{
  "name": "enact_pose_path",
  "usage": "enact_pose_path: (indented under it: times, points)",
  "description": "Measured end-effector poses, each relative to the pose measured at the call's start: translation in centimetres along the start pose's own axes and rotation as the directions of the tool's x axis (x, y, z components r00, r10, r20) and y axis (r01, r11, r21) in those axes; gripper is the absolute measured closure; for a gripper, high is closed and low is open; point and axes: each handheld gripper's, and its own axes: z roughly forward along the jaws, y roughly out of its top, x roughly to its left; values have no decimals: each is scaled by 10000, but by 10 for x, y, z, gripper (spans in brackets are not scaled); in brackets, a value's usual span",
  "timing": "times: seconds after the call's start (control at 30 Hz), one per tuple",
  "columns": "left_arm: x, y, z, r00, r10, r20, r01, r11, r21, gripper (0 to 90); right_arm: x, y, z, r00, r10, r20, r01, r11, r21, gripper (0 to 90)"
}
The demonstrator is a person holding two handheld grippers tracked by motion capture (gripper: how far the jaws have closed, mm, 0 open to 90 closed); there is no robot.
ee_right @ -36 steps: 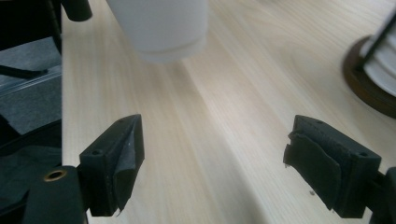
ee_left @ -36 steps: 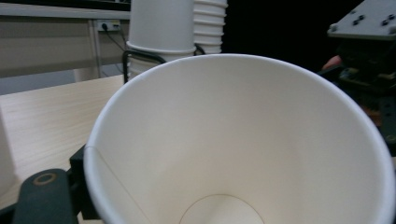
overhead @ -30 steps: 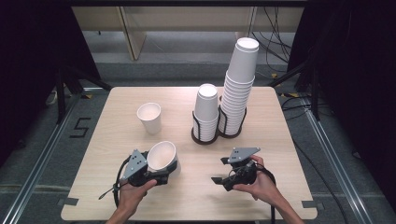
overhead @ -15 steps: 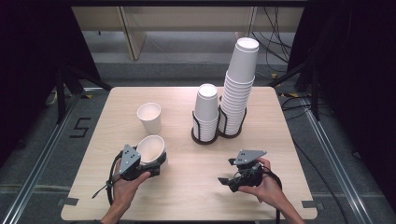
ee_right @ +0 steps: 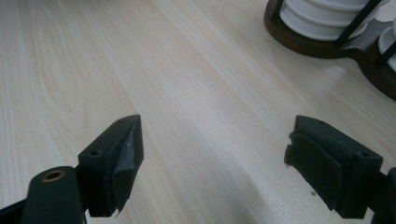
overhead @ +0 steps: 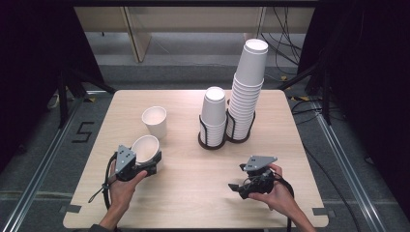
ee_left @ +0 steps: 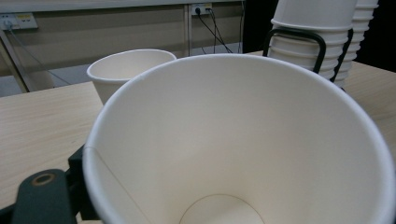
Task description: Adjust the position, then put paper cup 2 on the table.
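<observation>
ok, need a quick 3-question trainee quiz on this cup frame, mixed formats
1. True or false: the left tool holds a paper cup.
2. The right tool is: A) shut on a cup, B) open over bare table, C) gripping the holder.
3. How many cup stacks stand in the black holder, and which is taller?

Key:
1. True; the held cup is tilted, beside the loose cup standing on the table.
2. B.
3. Two; the stack on the right is taller than the left one in the high view.
</observation>
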Motion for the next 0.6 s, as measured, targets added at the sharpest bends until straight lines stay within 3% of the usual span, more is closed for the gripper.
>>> enact_pose_path:
  times: [0.07,0.2,0.37,0.6]
  points:
    - [5,0,1,9999,-47,-153,48,10000,61,146,-2,0,0,9996,-275,95,275,9996,-50,186]
    - [10,-1,4,9995,-70,-305,75,9999,155,144,1,-1,-1,10000,53,52,-53,10000,68,185]
    - [18,-2,9,9983,-126,-577,136,9997,179,143,-1,-3,0,9999,-110,49,109,9999,101,185]
    - [28,-5,14,9963,-173,-841,198,9994,289,143,1,-4,1,10000,31,57,-33,9997,244,185]
